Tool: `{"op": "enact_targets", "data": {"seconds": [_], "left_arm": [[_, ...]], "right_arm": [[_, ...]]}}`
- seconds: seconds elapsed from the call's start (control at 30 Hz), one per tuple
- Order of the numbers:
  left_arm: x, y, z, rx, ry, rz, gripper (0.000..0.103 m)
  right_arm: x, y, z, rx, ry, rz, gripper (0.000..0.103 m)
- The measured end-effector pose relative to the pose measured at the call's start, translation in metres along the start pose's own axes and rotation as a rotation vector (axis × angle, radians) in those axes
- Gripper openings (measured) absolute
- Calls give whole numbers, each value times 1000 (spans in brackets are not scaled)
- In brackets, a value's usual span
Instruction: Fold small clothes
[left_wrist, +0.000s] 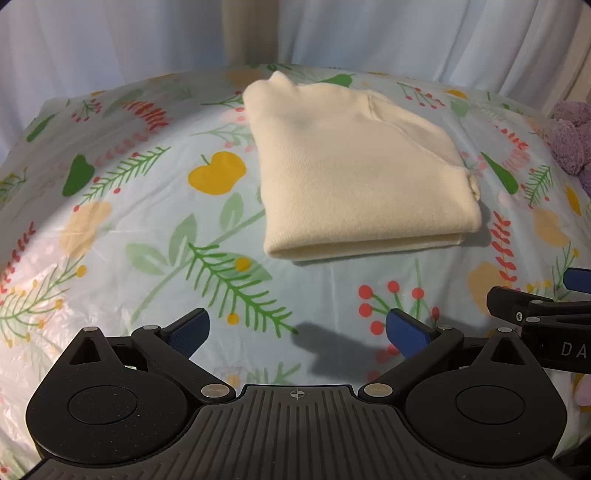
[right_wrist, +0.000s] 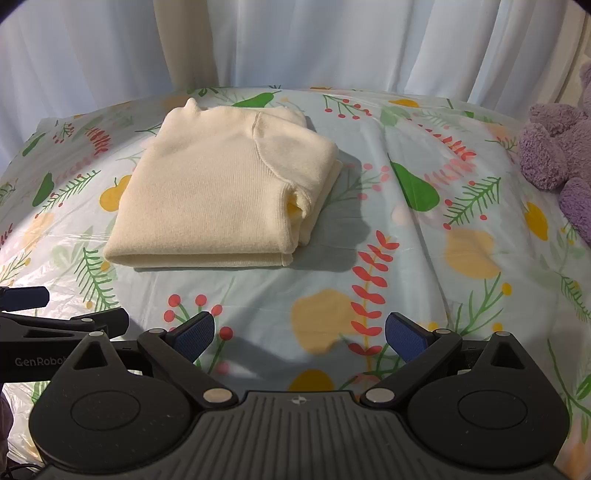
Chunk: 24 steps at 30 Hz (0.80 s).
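A cream knit garment lies folded into a compact rectangle on the fruit-and-leaf patterned table cover. It also shows in the right wrist view, far left of centre. My left gripper is open and empty, held near the table's front, short of the garment. My right gripper is open and empty, beside the left one and to the right of the garment. Each gripper shows at the edge of the other's view: the right one, the left one.
A purple plush toy sits at the right edge of the table, also visible in the left wrist view. White curtains hang behind the table. The table cover is wrinkled on the right.
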<state>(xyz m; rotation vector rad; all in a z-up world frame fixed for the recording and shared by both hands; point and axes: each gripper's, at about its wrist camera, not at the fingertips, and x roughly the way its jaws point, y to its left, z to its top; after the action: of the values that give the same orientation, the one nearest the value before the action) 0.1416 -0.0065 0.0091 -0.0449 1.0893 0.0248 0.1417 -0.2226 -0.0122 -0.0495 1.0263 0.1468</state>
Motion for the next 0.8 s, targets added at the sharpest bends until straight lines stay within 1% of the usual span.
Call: {"op": "enact_targets", "data": {"seconds": [0.8], "left_arm": [[5,2,0,10,9,-6,103]], "right_arm": [[-2,3,-1,1,-23,-41,99]]}}
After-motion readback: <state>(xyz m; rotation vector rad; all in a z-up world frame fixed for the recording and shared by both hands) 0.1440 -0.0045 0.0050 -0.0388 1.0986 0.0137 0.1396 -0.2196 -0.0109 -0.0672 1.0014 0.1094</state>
